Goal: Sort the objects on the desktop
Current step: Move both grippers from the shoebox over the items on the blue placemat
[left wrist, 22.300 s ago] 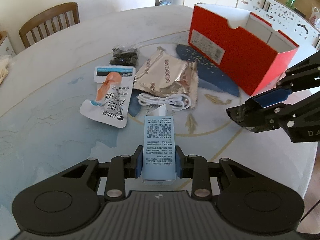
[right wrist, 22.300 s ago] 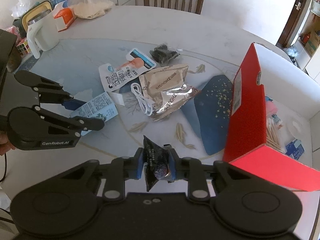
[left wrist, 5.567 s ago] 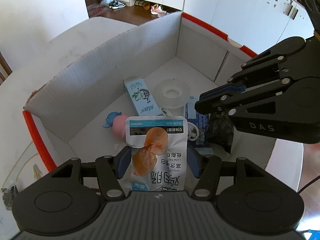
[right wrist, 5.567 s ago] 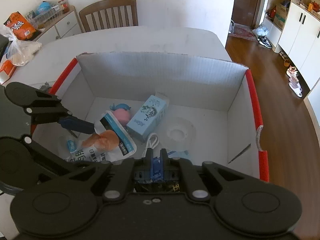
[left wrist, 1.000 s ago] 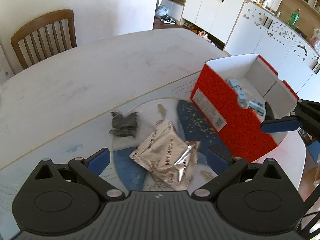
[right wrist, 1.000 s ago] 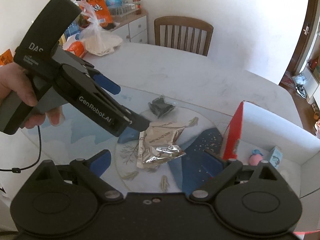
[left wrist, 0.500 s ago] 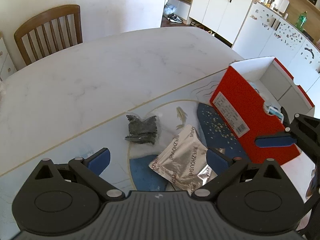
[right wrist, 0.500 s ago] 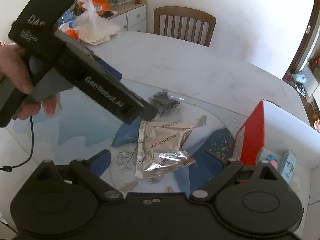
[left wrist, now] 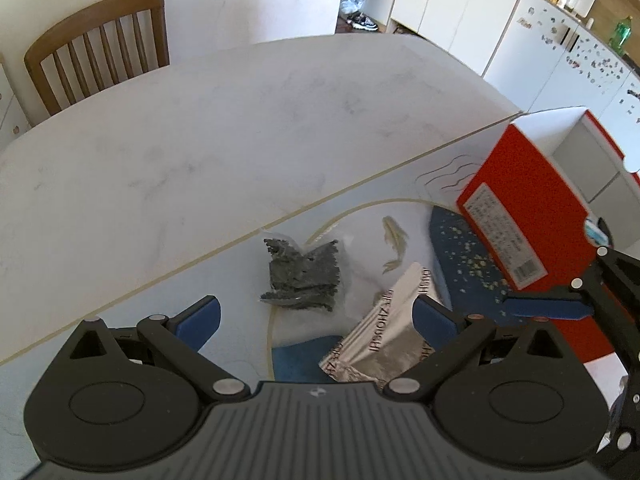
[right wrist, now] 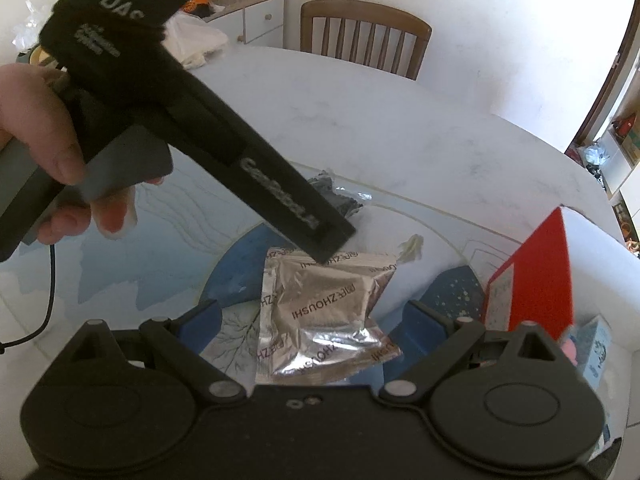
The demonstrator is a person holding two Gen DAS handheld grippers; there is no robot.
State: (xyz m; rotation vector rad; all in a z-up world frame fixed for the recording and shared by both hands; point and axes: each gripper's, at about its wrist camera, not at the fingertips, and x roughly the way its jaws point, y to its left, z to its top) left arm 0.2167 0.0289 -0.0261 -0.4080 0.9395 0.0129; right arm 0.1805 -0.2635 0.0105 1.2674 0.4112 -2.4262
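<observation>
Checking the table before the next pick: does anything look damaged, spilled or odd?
Nothing spilled. The silver foil pouch is crumpled and lies askew. The dark packet beside it looks wrinkled. Both still sit outside the red box.

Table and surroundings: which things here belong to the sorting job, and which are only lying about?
Job:
silver foil packet
dark packet in clear wrap
red box with items already inside
left gripper, open
right gripper, open

Lying about:
wooden chair
white plastic bag
green bottle
</observation>
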